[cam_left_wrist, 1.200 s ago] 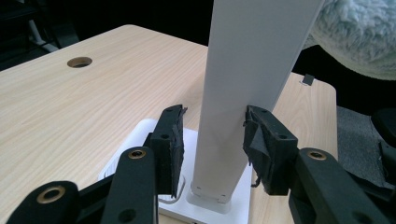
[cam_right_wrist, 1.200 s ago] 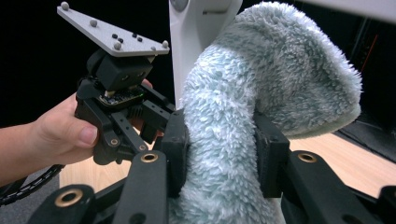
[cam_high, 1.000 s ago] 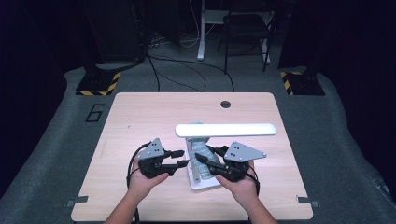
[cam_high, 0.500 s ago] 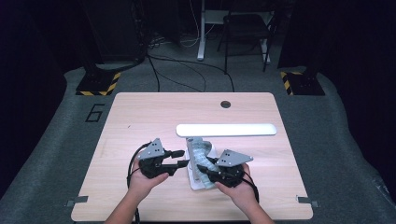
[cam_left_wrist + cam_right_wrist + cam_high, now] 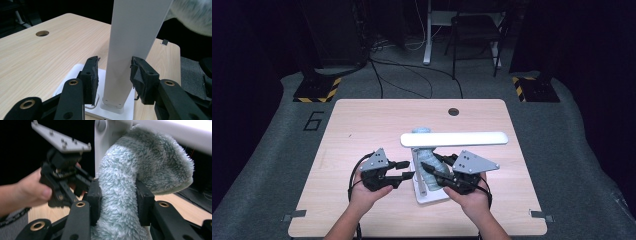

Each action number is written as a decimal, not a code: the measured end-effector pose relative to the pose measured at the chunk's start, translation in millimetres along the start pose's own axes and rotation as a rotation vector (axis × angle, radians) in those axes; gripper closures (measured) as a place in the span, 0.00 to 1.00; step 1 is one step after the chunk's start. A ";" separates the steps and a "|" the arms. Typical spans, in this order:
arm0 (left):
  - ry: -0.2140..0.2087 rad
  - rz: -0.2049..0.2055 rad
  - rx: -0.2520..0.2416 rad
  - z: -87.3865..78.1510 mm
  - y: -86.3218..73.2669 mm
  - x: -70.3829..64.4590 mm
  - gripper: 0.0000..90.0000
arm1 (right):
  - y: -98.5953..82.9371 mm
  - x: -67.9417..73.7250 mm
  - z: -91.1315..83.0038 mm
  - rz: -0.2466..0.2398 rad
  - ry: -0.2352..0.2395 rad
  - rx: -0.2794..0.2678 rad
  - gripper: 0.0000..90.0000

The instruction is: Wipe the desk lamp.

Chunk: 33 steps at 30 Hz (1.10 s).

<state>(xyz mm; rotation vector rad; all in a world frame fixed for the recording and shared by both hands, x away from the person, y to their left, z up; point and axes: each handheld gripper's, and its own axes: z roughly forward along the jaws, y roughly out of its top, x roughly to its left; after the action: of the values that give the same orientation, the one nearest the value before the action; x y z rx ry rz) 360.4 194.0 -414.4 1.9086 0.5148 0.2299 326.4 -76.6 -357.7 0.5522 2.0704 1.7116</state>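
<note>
We see a white desk lamp (image 5: 432,192) on the wooden counter (image 5: 362,125). Our left gripper (image 5: 113,77) holds its fingers part open around the lamp's post, steadying it. Our right gripper (image 5: 118,200), fingers clamped on a fluffy blue-green cloth (image 5: 140,170), has lifted it up the post since a second ago; wiping looks underway.

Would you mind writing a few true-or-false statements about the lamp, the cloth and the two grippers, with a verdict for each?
1. The right gripper is shut on the fluffy cloth. True.
2. The left gripper pinches the cloth. False: its jaws stand either side of the lamp post, with a gap showing on one side.
3. The lamp lies flat on the table. False: it stands upright on its white base.
4. The cloth presses against the lamp post. True.
5. The cloth is red. False: it is pale blue-grey.
</note>
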 end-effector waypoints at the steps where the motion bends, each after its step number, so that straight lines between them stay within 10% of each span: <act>1: 0.001 0.005 0.000 0.2 0.1 0.2 0.64 | 1.4 0.3 -0.8 0.014 0.004 -0.007 0.71; 17: -0.057 0.020 -0.028 -1.1 2.2 -1.1 0.55 | 0.9 0.1 -6.4 0.034 -0.027 -0.025 0.71; 33: -0.110 0.073 0.003 32.0 5.3 3.2 0.56 | 4.7 -1.0 -9.0 0.053 -0.007 -0.025 0.71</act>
<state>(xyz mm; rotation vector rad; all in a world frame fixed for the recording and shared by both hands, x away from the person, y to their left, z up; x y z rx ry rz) 377.1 167.1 -422.2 1.9325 0.3725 0.1699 322.6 -83.7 -351.4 0.6095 2.0441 1.7599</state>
